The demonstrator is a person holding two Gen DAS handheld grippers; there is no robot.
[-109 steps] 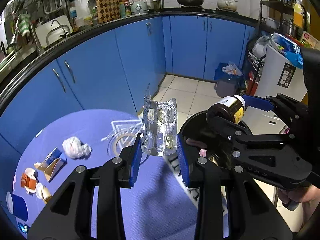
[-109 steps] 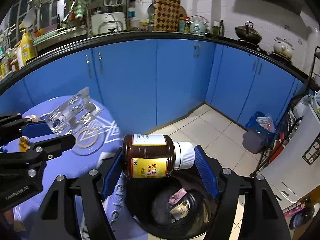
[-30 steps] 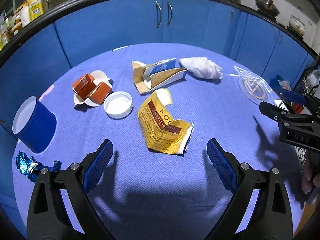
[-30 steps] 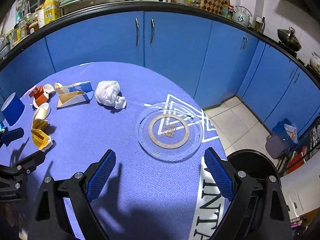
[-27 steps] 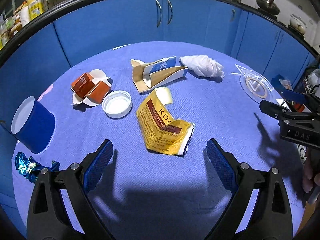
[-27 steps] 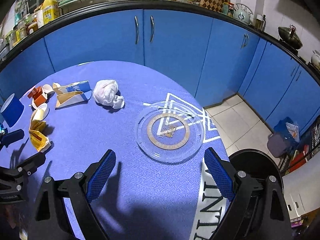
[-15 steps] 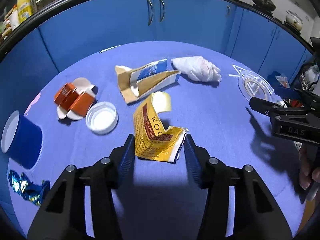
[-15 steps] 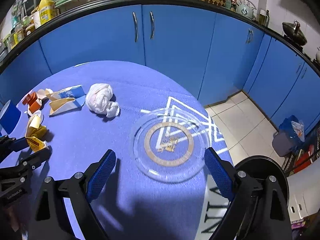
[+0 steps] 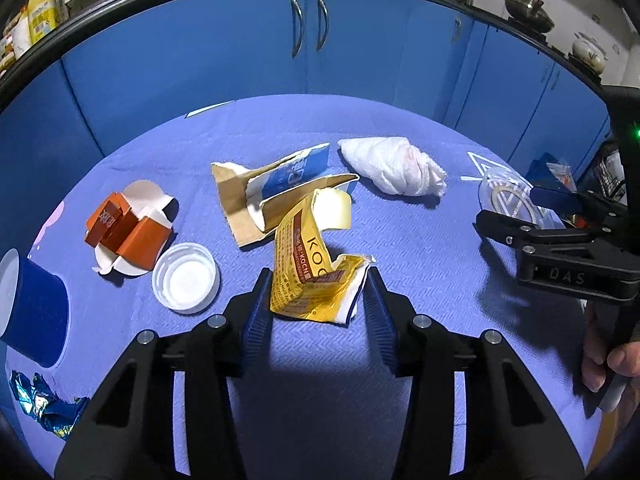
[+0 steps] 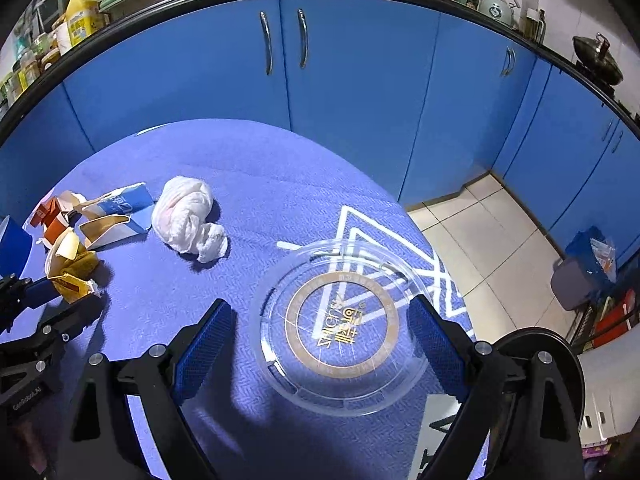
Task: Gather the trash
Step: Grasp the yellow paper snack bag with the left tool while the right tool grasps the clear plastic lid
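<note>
Round table with blue-violet cloth, white print near edge partly hidden, not readable. Clear plastic lid with gold ring and logo text, too distorted to read for sure, sits between the right gripper fingers; jaws wide, closing, pads not touching it. Torn blue-white carton, lettering unclear. Crumpled white tissue beside it. Yellow wrapper, reads "KOC...", mid-table, pinched by the left gripper, jaws closing, pads on both its sides. White cap just left.
</note>
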